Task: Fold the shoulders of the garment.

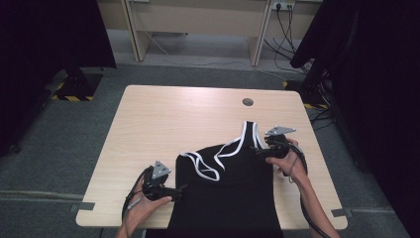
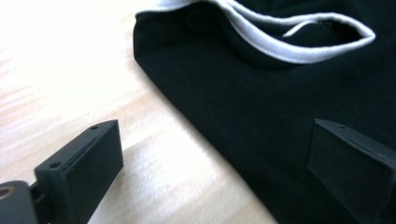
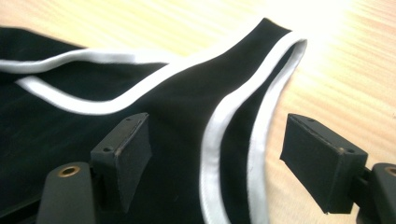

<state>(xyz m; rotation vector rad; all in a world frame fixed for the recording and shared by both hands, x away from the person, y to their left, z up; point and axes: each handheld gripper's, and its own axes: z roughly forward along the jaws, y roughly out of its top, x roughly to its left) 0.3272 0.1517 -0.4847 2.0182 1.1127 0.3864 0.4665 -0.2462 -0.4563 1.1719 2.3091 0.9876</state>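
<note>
Lying flat on the wooden table [image 1: 148,124]: black tank top [image 1: 223,198] with white trim [image 1: 233,145], spread over the near half of the table, hem end hanging off the near edge. Running near-to-far along its long axis, hem toward the person, straps pointing away toward the round cable hole [image 1: 247,102] in the tabletop. Far strap [image 3: 261,60] reaching out straight toward that hole; other strap [image 1: 203,163] folding back over the chest, left of it.

Sitting just left of the top's left edge, low over the wood: left gripper [image 2: 210,172]. Jaws standing wide, one over bare table, the other over black fabric, cloth edge passing between them, pads not pressing on it.

Hovering at the top's right edge, beside the far strap: right gripper [image 3: 215,154]. Jaws also spread wide, straddling the strap's white-trimmed band, one over black cloth and one over wood, nothing clamped.

Sitting on the floor beyond the table, past the cable hole: a light wooden desk frame [image 1: 198,20], cables trailing beside it. No containers on the table.
</note>
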